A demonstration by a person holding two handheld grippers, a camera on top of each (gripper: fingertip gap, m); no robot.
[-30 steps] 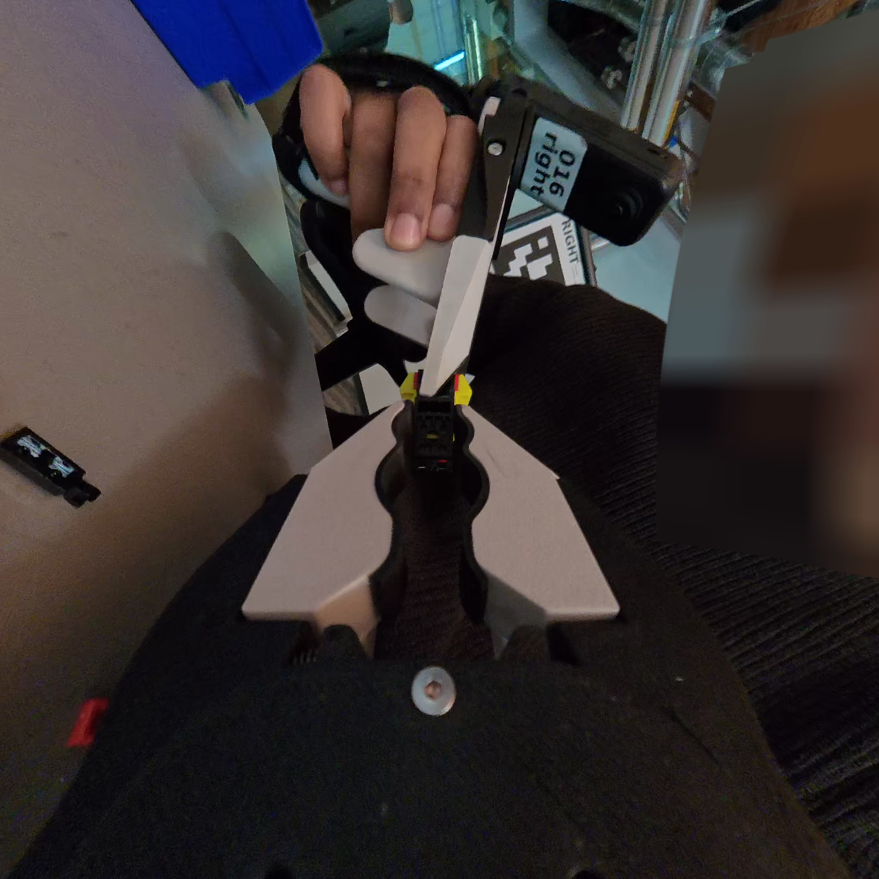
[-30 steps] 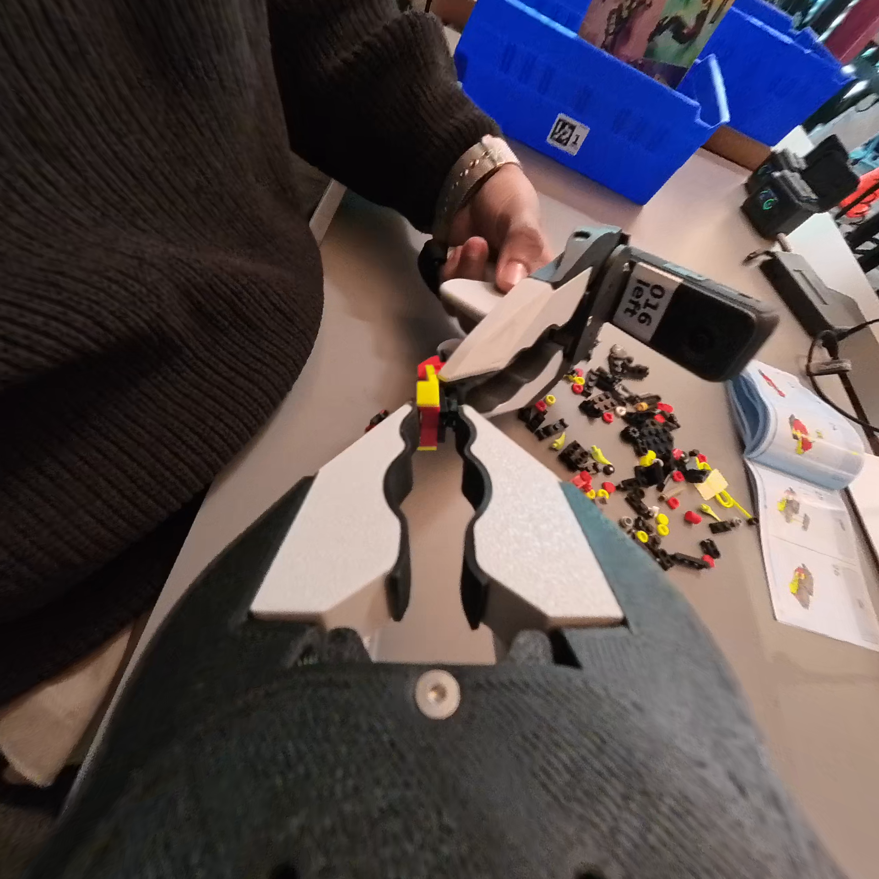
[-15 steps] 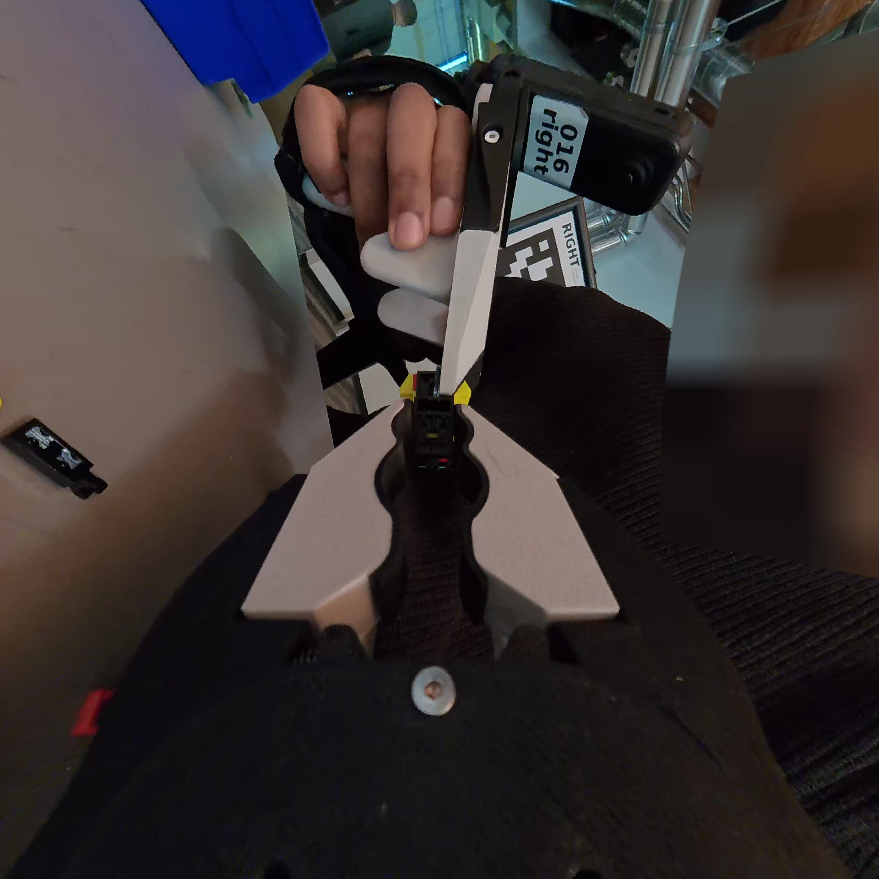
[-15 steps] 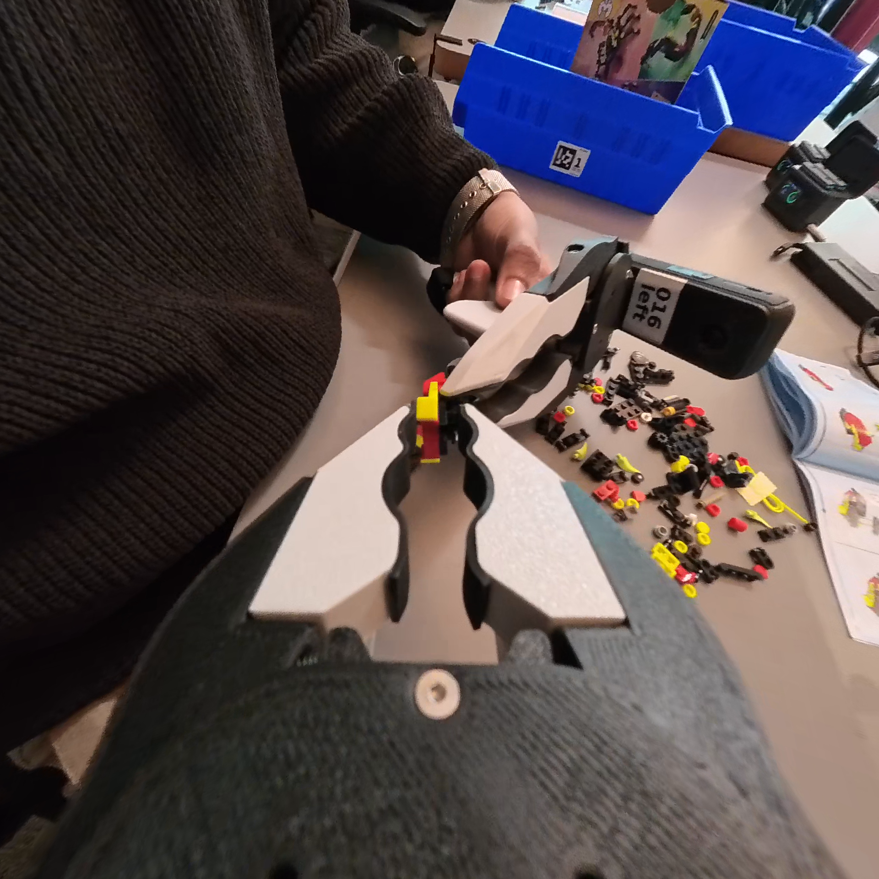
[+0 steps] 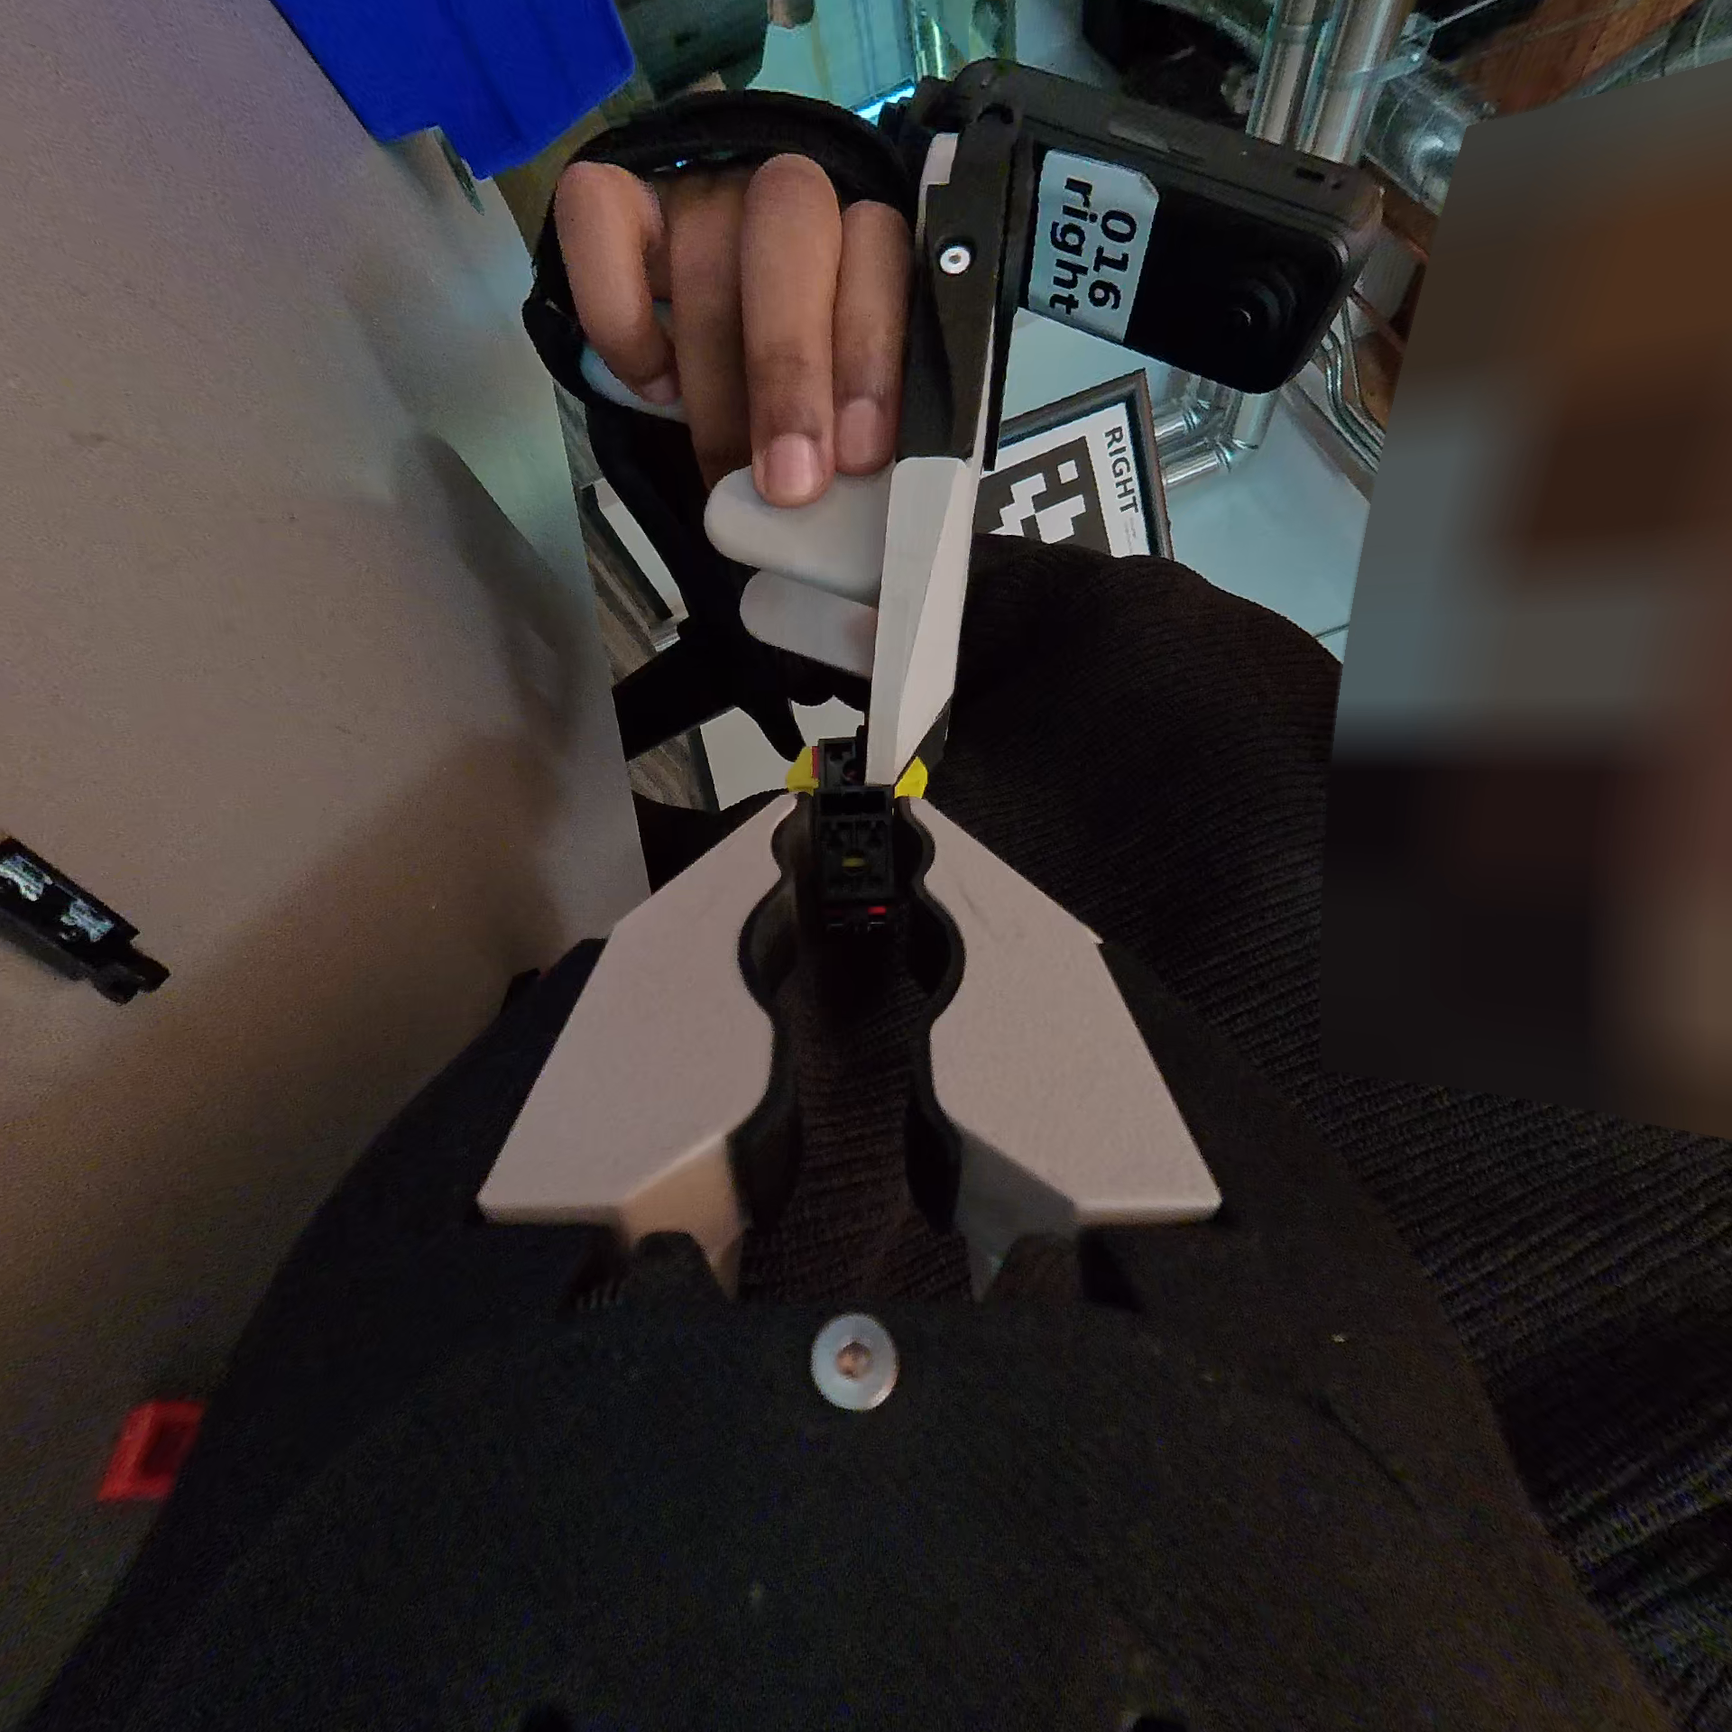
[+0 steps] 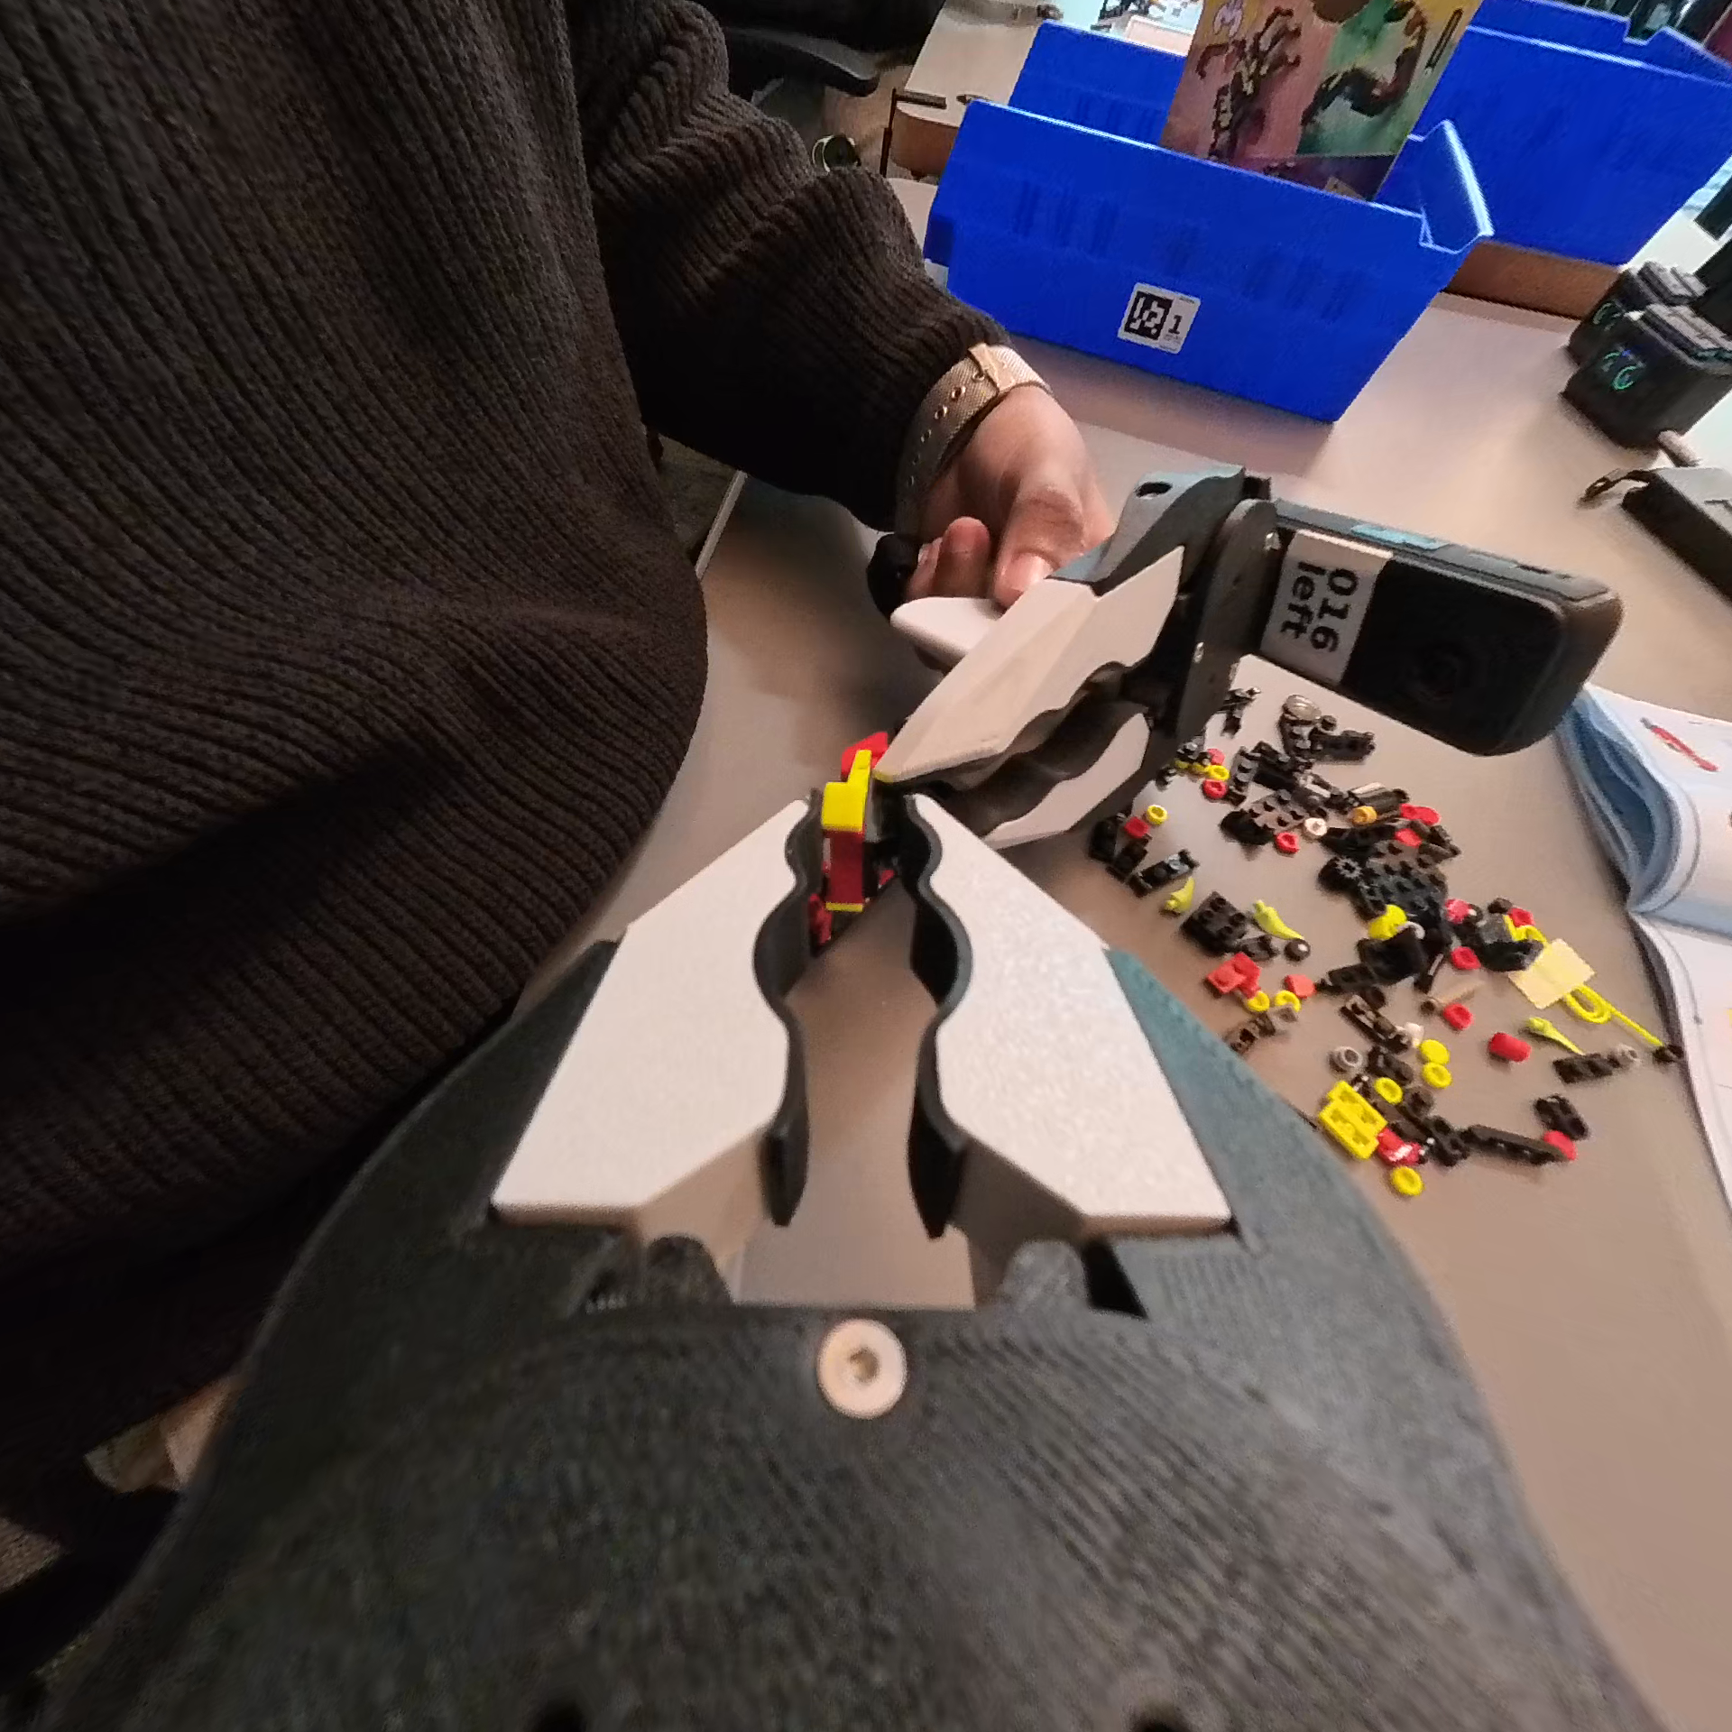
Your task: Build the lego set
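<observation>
On the beige table, behind everything else, stands a blue bin holding a colourful box, and an open instruction booklet lies at the right edge. Nearer, a person in a dark knitted sweater fills the left of the right wrist view, one hand wrapped around the left gripper's handle. A heap of loose lego pieces, black, red and yellow, is scattered across the tabletop between the booklet and the grippers. Above the table edge, the left gripper has its fingers pressed against a small black, red and yellow lego assembly, gripping it at the tips. The right gripper is closed on the same assembly from the other side, so the two tools meet tip to tip with the model held between them. In the left wrist view a black piece and a red piece lie apart on the table.
</observation>
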